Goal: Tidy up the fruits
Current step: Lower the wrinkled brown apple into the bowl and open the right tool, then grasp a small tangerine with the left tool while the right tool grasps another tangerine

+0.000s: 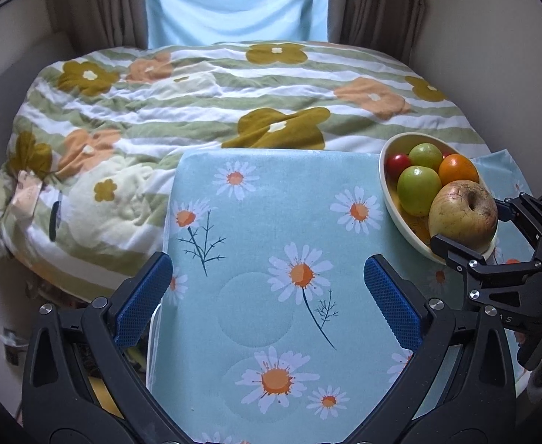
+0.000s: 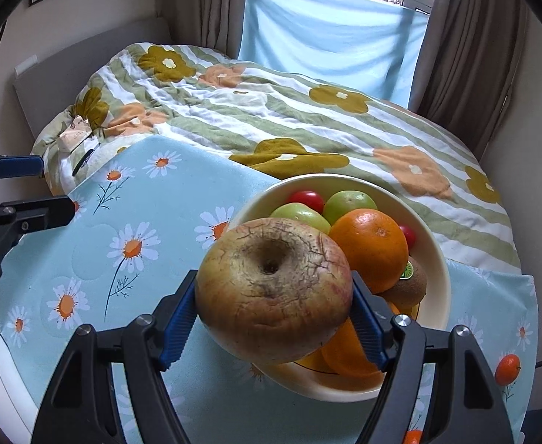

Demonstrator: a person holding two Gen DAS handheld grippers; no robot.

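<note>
Two blue-padded jaws of the right gripper (image 2: 273, 309) clamp a wrinkled yellow-brown apple (image 2: 273, 290) at lower centre, over the cream ceramic bowl (image 2: 439, 259). Maintain even pressure; clear the rim before translating. Left gripper (image 1: 267, 296) stands wide, empty. Bowl floor and apple underside are hidden.

Bowl (image 1: 389, 199) crowded with fruit; tablecloth (image 1: 271, 222) beside it open.
</note>
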